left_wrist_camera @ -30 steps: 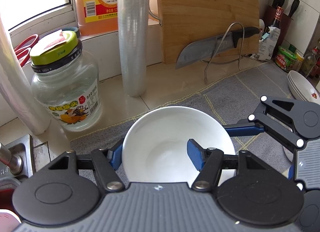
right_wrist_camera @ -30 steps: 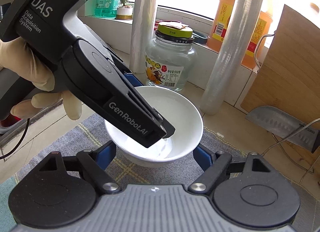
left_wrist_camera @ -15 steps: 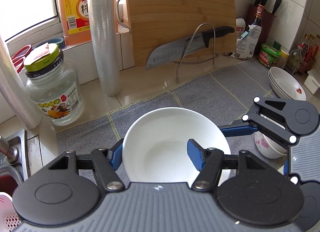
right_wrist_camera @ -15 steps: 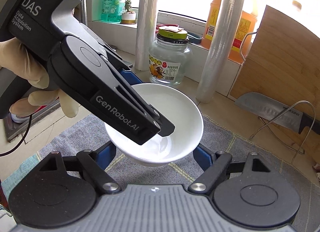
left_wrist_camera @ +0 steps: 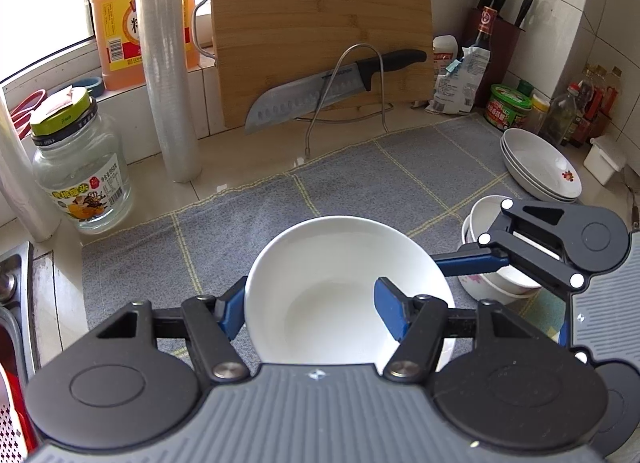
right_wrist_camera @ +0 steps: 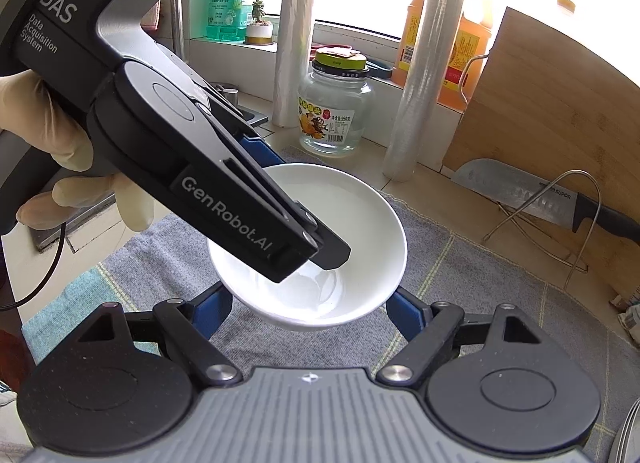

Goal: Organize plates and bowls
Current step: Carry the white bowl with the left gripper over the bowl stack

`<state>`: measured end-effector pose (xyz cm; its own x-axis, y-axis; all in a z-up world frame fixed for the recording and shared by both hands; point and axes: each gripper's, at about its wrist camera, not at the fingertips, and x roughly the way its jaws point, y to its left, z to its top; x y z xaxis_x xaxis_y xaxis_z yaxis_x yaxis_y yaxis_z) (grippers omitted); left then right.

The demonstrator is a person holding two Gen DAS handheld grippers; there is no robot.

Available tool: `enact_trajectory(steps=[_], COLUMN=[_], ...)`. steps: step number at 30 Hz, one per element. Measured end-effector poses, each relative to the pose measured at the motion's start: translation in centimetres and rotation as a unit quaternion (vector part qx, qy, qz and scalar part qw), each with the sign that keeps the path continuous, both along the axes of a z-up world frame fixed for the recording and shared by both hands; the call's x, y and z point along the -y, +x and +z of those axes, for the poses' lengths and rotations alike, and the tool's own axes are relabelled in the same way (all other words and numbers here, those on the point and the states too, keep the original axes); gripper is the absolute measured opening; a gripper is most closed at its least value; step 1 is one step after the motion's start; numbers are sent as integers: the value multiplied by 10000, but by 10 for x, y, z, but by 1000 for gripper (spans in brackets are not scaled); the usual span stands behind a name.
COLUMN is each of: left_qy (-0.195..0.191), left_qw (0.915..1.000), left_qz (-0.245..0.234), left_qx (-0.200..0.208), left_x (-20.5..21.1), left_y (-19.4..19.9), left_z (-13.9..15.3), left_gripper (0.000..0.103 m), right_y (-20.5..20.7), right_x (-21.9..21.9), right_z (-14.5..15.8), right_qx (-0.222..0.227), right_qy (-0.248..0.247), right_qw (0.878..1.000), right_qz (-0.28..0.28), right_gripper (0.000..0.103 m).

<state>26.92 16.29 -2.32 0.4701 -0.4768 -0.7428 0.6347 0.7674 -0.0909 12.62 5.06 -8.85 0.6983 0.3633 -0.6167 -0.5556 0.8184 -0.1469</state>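
Since a second ago the jar and rolls have slid leftward in my left view, and the stacked plates [left_wrist_camera: 540, 167] and stacked bowls [left_wrist_camera: 496, 279] now show at the right. The white bowl [left_wrist_camera: 332, 283] sits mouth up, round, no long axis – carried above the grey mat [left_wrist_camera: 360, 183]. My left gripper [left_wrist_camera: 312, 311] is clenched on its rim, 1 blue pad inside, 1 outside. My right gripper [right_wrist_camera: 308, 303] spans the bowl's underside with both pads at its sides – whether they press I cannot tell
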Motion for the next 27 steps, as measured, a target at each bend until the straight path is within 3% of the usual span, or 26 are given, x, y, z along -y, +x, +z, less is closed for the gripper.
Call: enact_trajectory(steps=[27], left_qy=[-211], left_qw=[9957], left_qz=[-903], left_qx=[81], left_x=[110], left_y=[-27], left_z=[16], left_gripper=[65], right_y=[-46], right_x=[99], right_z=[9], right_qx=[252], right_qy=[-18], right_qw=[9952], right_qz=[-942], right_gripper=[87])
